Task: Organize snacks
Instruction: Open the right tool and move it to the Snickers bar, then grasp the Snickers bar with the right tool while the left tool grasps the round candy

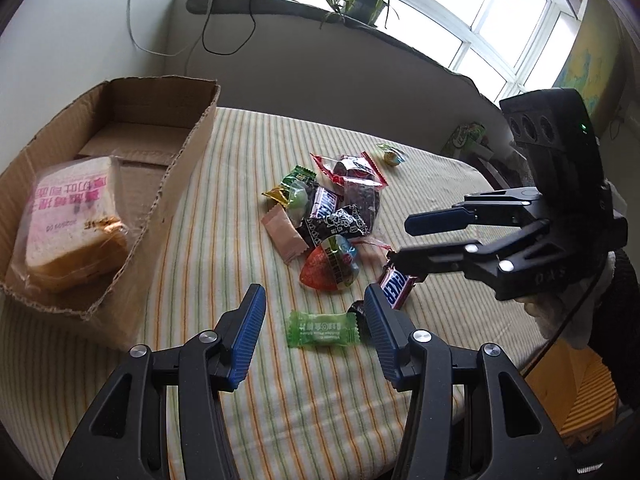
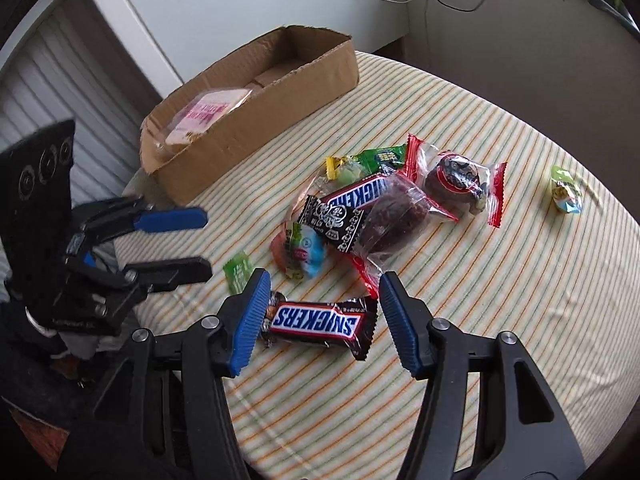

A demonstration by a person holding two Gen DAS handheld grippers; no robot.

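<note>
Crinkly Snickers bar (image 2: 320, 326) between spread right fingers (image 2: 250, 316), left fingers (image 1: 250, 334) released

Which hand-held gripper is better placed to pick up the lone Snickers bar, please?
The right hand-held gripper: its open jaws already straddle the Snickers bar. The left hand-held gripper, also open, is lined up on the green candy instead.

Daylight from the blown-out window (image 1: 460, 12); fisheye edges curve, dark
</note>
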